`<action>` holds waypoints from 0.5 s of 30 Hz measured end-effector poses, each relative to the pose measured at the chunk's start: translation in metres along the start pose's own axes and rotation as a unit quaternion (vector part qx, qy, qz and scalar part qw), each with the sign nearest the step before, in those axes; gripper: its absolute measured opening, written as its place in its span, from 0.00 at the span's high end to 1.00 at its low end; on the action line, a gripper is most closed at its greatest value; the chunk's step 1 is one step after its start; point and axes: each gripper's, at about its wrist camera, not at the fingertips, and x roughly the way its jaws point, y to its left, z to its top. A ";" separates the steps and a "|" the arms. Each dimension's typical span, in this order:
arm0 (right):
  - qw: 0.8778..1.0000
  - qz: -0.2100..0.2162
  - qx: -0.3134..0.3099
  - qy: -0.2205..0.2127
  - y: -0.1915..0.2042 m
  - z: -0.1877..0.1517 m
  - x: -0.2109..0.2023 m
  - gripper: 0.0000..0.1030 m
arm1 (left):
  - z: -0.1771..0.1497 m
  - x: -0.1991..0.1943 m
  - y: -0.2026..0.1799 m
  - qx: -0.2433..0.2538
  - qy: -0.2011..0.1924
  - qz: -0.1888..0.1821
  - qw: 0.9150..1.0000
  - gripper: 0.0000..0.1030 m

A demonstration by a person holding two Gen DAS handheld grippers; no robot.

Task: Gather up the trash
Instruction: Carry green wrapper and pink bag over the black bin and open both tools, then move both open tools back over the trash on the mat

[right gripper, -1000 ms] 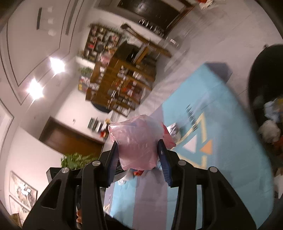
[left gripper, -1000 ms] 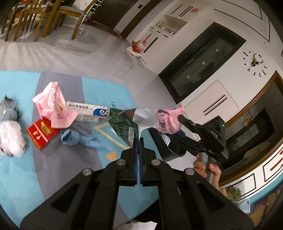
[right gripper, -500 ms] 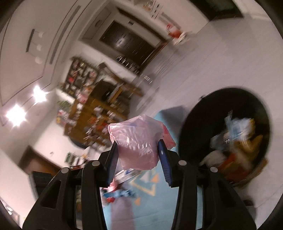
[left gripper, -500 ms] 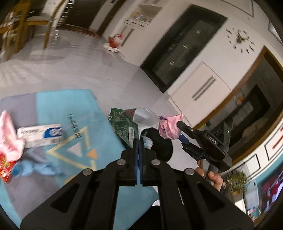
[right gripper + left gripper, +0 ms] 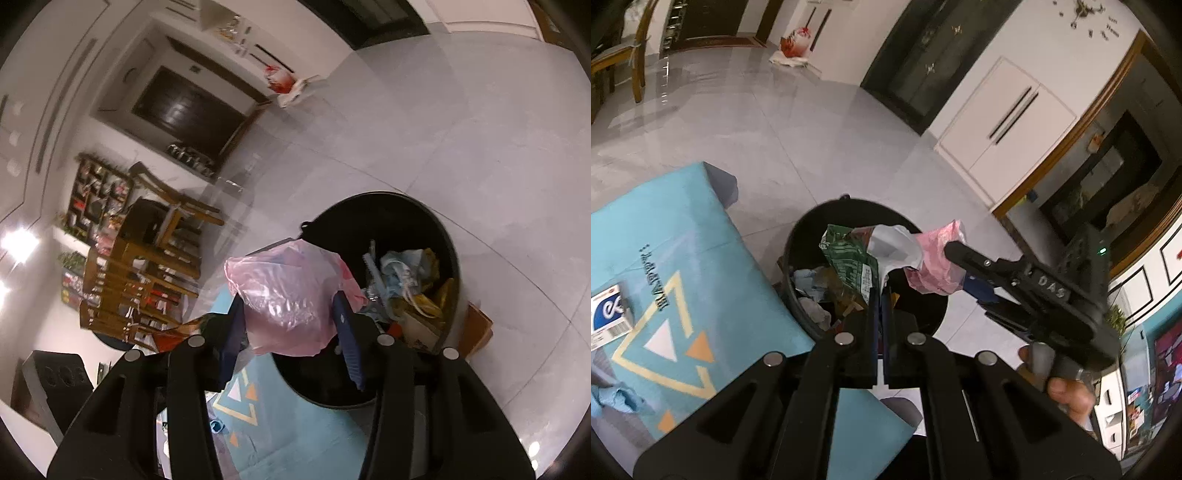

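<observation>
A black round trash bin stands on the tiled floor beside the blue rug; it holds several pieces of trash and also shows in the right wrist view. My left gripper is shut on a green and silver snack wrapper and holds it over the bin. My right gripper is shut on a crumpled pink plastic bag just above the bin's near rim. The bag and the right gripper also show in the left wrist view, right of the wrapper.
The blue rug with triangle print lies left of the bin. A white and blue box and a blue crumpled tissue lie on it. Wooden chairs and shelves stand further off.
Both grippers have swung from over the rug to over the black bin, carrying the wrapper and the pink bag. The bin now sits directly below them.
</observation>
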 end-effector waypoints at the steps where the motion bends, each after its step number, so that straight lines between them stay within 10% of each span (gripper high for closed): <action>1: 1.000 -0.006 0.004 -0.002 -0.002 0.001 0.001 0.51 | 0.002 0.006 -0.001 0.002 0.003 0.003 1.000 0.94; 4: 0.999 -0.007 0.032 0.004 -0.010 0.004 0.005 0.41 | 0.006 0.019 0.001 -0.008 0.009 0.010 1.000 0.55; 15: 0.997 0.007 0.074 0.017 -0.017 0.004 0.003 0.39 | -0.009 0.000 0.030 -0.052 -0.007 0.015 0.999 0.36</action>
